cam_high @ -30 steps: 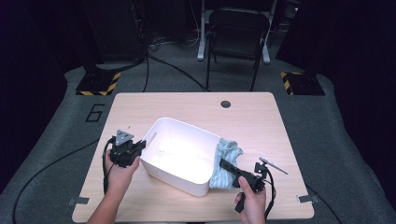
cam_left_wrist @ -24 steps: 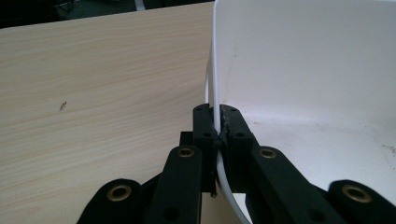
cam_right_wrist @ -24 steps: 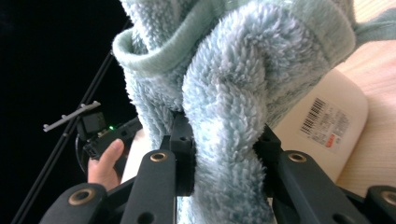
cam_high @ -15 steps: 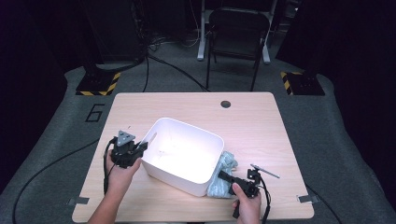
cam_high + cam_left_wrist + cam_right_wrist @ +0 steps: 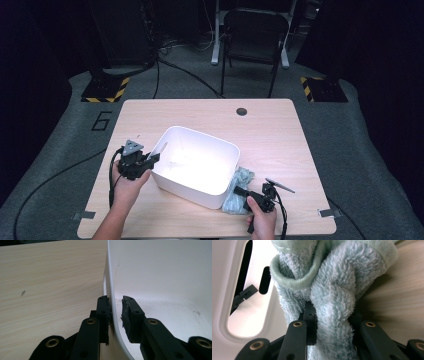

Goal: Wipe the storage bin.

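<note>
Jaws of the left gripper (image 5: 115, 315) straddle the tub (image 5: 195, 165) wall at the tub's nine o'clock side; they have just been opening, one pad touching the outside, the other standing off the inner face. Right gripper (image 5: 332, 322) jaws are clamped on a fluffy pale-blue towel (image 5: 332, 290), which lies bunched on the desk (image 5: 270, 130) against the tub's four o'clock corner. In the high view the left gripper (image 5: 150, 161) sits at the desk's eight o'clock, the right gripper (image 5: 240, 192) at five o'clock.
</note>
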{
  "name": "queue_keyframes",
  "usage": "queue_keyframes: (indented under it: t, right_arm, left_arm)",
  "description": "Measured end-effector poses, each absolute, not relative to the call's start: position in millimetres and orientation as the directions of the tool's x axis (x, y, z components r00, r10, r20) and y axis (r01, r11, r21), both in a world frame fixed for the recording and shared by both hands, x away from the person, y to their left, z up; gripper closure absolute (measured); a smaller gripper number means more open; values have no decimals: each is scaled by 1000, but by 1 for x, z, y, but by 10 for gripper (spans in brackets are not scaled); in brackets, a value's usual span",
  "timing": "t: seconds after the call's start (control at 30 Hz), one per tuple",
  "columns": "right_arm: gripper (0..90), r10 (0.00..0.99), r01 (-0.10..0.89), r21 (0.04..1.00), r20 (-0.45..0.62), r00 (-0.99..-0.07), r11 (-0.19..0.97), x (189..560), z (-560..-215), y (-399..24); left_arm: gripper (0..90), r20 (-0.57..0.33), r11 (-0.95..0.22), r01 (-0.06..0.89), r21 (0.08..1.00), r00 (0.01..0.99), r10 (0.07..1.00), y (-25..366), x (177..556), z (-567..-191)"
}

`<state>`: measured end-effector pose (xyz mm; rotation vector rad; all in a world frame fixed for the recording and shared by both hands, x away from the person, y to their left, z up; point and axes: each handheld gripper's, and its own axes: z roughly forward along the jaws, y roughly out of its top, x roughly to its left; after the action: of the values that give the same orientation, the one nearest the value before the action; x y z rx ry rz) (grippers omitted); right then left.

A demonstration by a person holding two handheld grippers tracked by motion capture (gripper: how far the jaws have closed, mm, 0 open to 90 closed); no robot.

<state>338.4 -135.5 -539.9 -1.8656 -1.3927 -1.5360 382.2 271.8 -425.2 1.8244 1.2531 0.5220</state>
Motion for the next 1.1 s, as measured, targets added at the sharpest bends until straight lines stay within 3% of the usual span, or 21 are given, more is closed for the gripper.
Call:
queue_keyframes:
  t: [0.33, 0.5, 0.6, 0.63, 0.77, 0.87, 1.1]
  right_arm:
    - [690, 434, 812, 281, 900, -38, -511, 354, -540, -156]
    - [681, 451, 804, 320, 889, -73, -502, 354, -542, -158]
    - [679, 429, 813, 280, 903, -42, -510, 352, -539, -158]
    - [678, 450, 811, 315, 890, -72, -492, 351, -540, -159]
    - [678, 412, 823, 282, 909, -65, -493, 344, -533, -157]
    - [678, 375, 816, 299, 920, -110, -494, 338, -527, -157]
    - [679, 339, 794, 351, 921, -195, -497, 324, -490, -156]
  left_arm:
    - [621, -167, -145, 558, 817, 470, 867, 263, 384, -427]
    - [583, -182, -151, 572, 806, 482, 857, 265, 385, -427]
    - [569, -185, -157, 577, 802, 490, 852, 266, 386, -426]
    - [566, -186, -158, 577, 801, 491, 851, 266, 386, -426]
    - [558, -198, -150, 576, 804, 497, 845, 268, 387, -423]
    - [559, -189, -153, 572, 806, 494, 849, 268, 389, -423]
    - [563, -187, -166, 587, 793, 493, 850, 267, 391, -423]
